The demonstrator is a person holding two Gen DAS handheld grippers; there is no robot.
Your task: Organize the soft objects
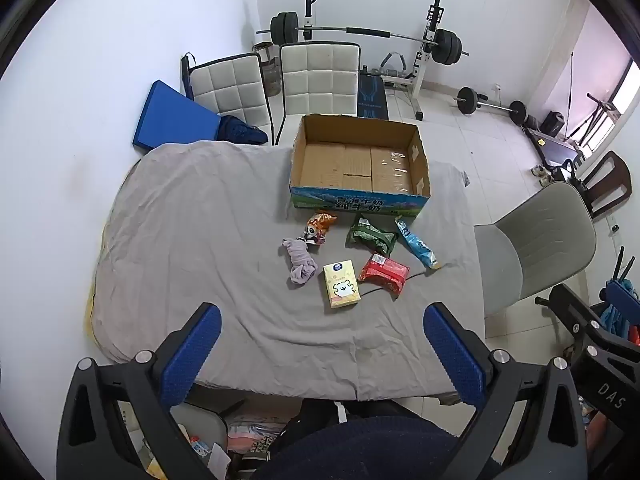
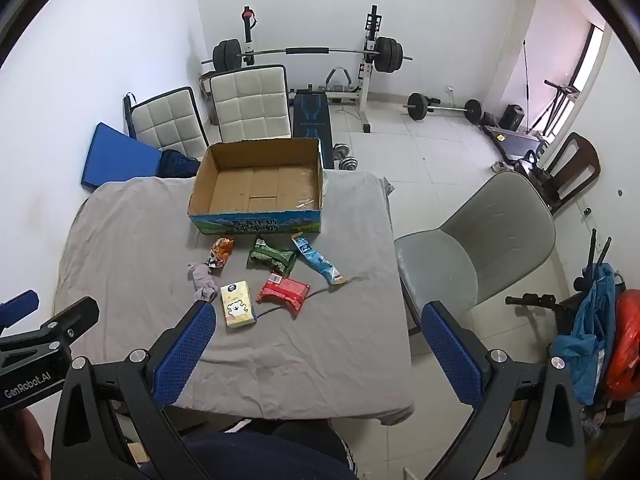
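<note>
You're at the start: both grippers, left (image 1: pixel 322 354) and right (image 2: pixel 316 354), hang released and empty above the table's near edge. Six soft items (image 1: pixel 342 288) lie before the empty box (image 1: pixel 360 194); reach down for the nearest first.

place: probably a home gym room | signs: barbell rack (image 1: pixel 362 36), weight bench (image 2: pixel 311 118), dining chairs (image 1: pixel 318 76), tiled floor (image 2: pixel 440 152)

Both grippers look the same: black angular frames with triangular cutouts, 2 fingers each faced with blue dimpled pads, and shiny silver round bolts at the pivots. From the left gripper (image 1: pixel 322 350) view, its twin sits at 3 o'clock with "DAS" in white. From the right gripper (image 2: pixel 318 346) view, the other at 9 o'clock reads "GenRobot.AI". Person wears something dark navy at 6 o'clock.
</note>
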